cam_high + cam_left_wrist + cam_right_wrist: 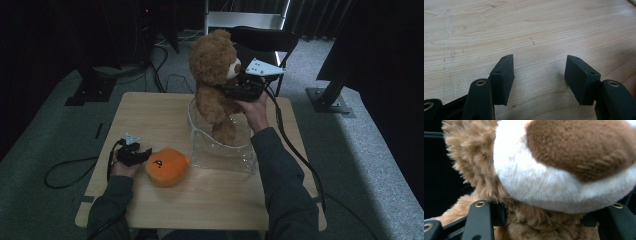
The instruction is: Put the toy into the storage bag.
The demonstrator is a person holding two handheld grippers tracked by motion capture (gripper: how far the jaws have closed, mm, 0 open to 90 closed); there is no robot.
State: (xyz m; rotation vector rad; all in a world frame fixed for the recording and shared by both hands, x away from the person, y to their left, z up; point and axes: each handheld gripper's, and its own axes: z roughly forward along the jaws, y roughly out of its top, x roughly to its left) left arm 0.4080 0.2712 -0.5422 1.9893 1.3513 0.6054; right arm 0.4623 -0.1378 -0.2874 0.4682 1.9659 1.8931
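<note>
Brown teddy bear (pixel 215 75) hides right tongs' (pixel 239 89) gripping pads; left tongs (pixel 540 75) gape empty.

The teddy bear's (pixel 564 170) white muzzle and brown nose loom close, its furry neck clamped between the black jaws

My right gripper (pixel 239 86) is raised, arm stretched forward, jaws clamped (on the bear's neck). My left gripper (pixel 539 77) sits low, jaws apart, holding nothing.
</note>
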